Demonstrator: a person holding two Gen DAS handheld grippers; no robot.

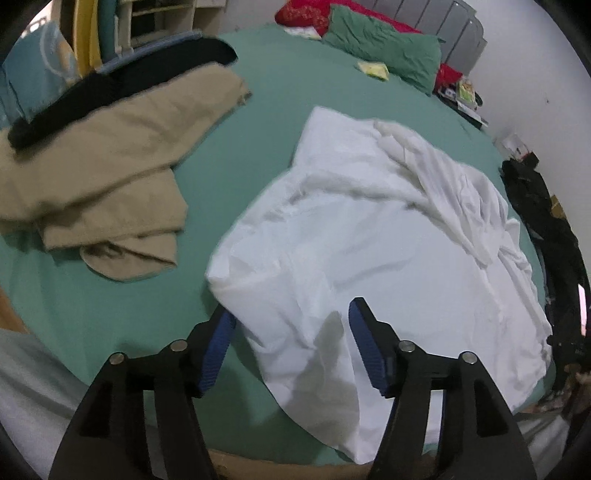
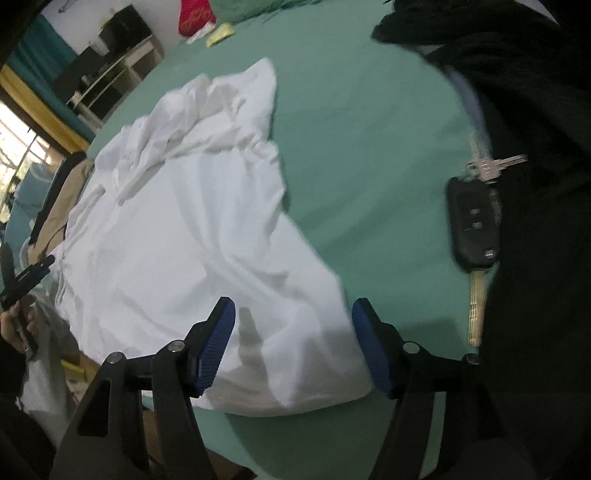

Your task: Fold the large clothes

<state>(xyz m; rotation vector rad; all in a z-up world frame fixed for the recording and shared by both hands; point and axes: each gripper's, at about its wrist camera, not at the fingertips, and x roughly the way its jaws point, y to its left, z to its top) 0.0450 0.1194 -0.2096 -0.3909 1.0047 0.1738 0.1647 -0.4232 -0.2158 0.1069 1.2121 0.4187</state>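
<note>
The white shirt lies lengthwise up the bed, collar end far; both grippers' jaws released, left gripper and right gripper above its near hem.

A home bedroom. A bed with a green sheet fills the view, with pillows by a padded headboard. Shelves stand alongside.
</note>
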